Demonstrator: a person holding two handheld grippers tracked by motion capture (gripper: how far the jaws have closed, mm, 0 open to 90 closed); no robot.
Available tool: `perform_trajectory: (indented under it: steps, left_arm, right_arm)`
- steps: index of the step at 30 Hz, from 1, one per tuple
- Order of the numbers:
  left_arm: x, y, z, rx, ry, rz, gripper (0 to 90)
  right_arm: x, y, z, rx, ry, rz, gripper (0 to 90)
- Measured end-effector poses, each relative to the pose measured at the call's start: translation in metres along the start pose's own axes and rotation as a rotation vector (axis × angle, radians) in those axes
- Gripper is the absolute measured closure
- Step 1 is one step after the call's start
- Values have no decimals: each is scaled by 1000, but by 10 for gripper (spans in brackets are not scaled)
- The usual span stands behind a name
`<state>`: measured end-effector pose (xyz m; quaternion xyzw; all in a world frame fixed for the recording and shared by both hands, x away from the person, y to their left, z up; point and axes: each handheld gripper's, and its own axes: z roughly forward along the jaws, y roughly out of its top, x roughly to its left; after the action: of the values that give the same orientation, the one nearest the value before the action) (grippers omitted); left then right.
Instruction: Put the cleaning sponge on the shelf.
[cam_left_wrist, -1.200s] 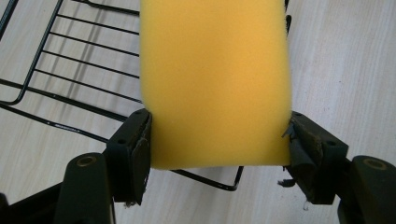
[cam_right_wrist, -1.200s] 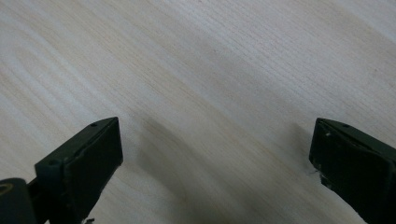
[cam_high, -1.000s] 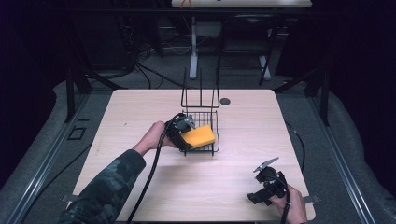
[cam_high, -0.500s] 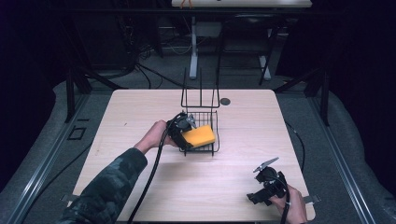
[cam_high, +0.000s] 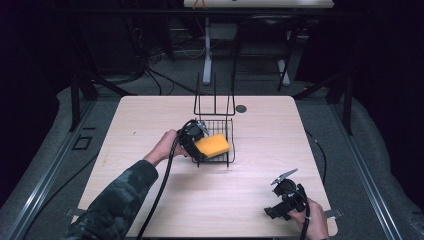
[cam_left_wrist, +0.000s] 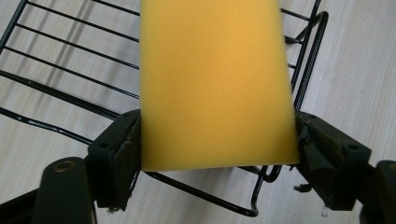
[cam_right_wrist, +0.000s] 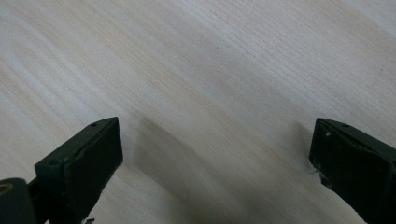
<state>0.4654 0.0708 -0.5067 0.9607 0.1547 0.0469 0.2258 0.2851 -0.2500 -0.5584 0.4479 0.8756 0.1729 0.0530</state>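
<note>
A yellow rectangular foam sponge (cam_high: 212, 145) lies in the black wire basket (cam_high: 227, 159) that stands near the middle of the light wooden table. The sponge is tilted, with its near end lifted over the basket's front rim. In the left gripper view, the sponge (cam_left_wrist: 215, 84) has a smooth, clean face and straight edges, and under it the thin wires of the basket (cam_left_wrist: 70, 95) are seen.

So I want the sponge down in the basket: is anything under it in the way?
Nothing visible. The sponge sits between the left gripper jaws, which have just been opening, over the basket. Only bare wire bars and table show below it.
</note>
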Motion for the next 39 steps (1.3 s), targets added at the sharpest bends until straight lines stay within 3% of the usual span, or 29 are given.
perform_trajectory:
  steps: [11, 21, 30, 36, 39]
  left_arm:
    - [-1, -1, -9, -26, 18, -26, 123]
    - [-7, -12, -32, -101, 60, -50, 88]
    - [-12, -30, -49, -141, 89, -95, 68]
    - [-20, -45, -60, -136, 110, -104, 67]
    - [-26, -55, -65, -133, 142, -112, 66]
  right_arm:
    - [0, 0, 0, 4, 0, -2, 21]
    - [0, -1, 0, -2, -12, 3, 21]
    - [1, -1, 0, -2, -14, 8, 21]
    - [1, -1, 1, -1, -12, 6, 21]
    - [2, -1, 1, -1, -14, 3, 21]
